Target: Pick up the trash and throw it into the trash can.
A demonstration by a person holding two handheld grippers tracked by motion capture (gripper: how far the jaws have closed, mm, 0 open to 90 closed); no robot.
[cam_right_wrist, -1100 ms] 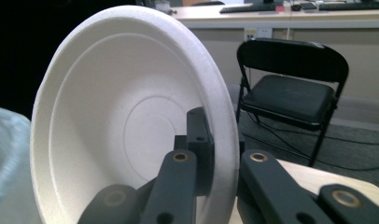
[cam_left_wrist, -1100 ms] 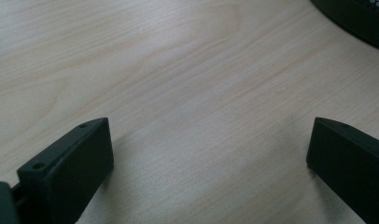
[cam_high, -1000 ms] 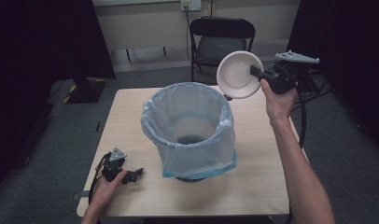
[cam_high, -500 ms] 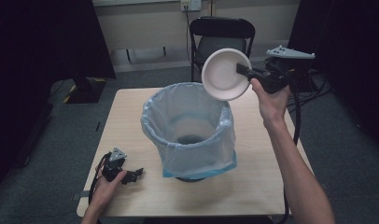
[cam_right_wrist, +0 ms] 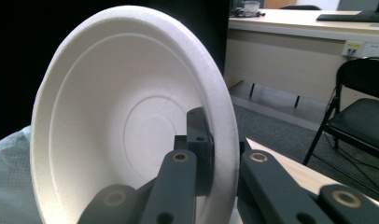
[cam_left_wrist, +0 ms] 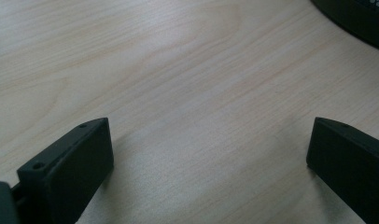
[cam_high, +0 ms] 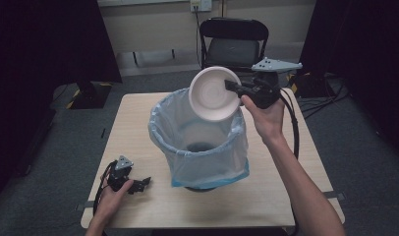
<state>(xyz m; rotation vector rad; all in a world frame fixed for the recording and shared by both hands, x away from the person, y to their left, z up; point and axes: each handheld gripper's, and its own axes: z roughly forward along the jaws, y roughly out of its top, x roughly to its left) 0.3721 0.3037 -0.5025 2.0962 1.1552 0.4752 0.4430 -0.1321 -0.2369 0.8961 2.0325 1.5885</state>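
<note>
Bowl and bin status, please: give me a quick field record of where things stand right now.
bowl: white bowl, tilted on edge, held above the bin's rim
bin: lined bin, upright at mid-table, blue liner over rim
right tool: right tool, shut on the bowl's rim
left tool: left tool, open, holding nothing, low over the table
behind table: black chair

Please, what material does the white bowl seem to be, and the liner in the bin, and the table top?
The white round bowl in the right gripper looks like foam or moulded pulp: matte, grainy, thick rim. The pale blue liner in the bin seems thin plastic film: translucent, wrinkled. The light table top shows wood grain with a smooth finish; solid wood or laminate, I cannot tell.
</note>
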